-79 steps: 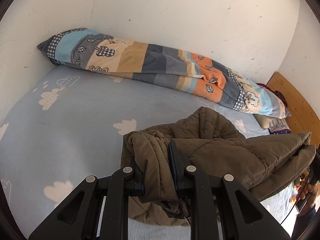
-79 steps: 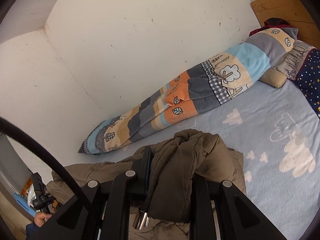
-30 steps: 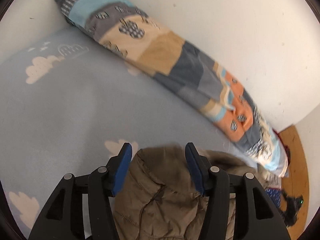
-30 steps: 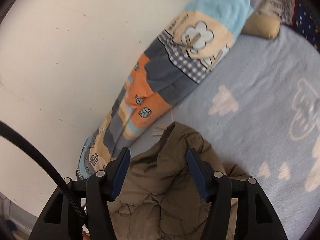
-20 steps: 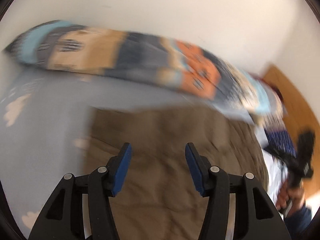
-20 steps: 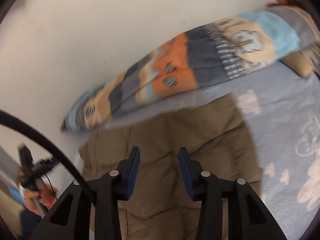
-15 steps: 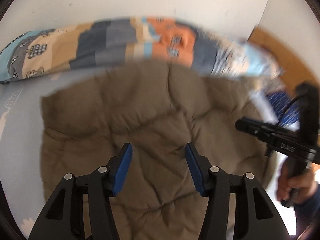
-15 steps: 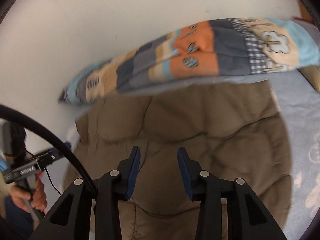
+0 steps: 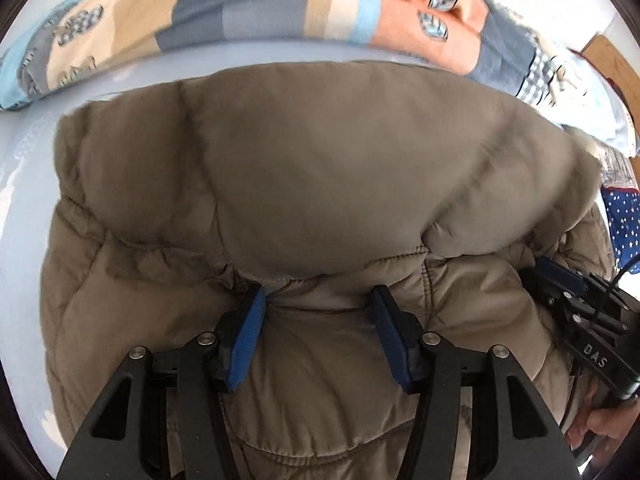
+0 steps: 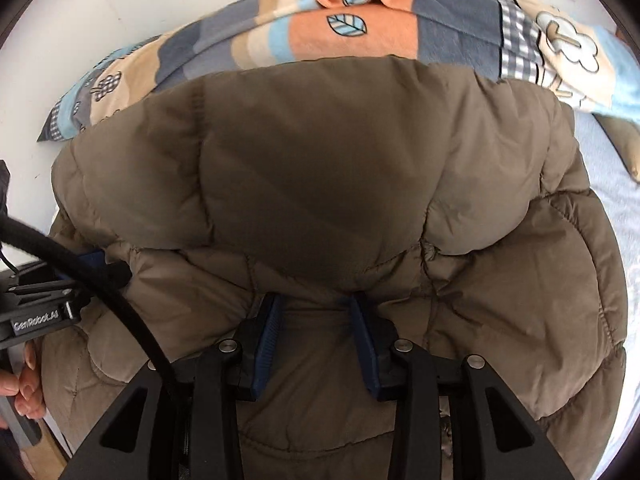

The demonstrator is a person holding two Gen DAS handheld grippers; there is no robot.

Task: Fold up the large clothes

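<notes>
Olive puffer jacket [image 9: 332,168] lies folded on the bed [image 9: 24,208], its far edge beside the patchwork quilt [image 9: 248,8] along the wall. Left gripper [image 9: 318,300] and right gripper [image 10: 316,306] hover over its near fold, jaws apart, holding nothing.

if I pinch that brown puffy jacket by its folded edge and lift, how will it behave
The olive-brown quilted puffer jacket looks floppy, so it would probably sag and unfold. Its puffed panels suggest lightness for its bulk. The smooth shell might slip from the left tool.

jacket [image 9: 328,168]: olive quilted cloth, matt, puffy | left gripper [image 9: 318,300]: matt black plastic, ribbed blue pads, metal rivets | blanket [image 10: 360,32] beyond jacket: soft fleecy patchwork cloth
</notes>
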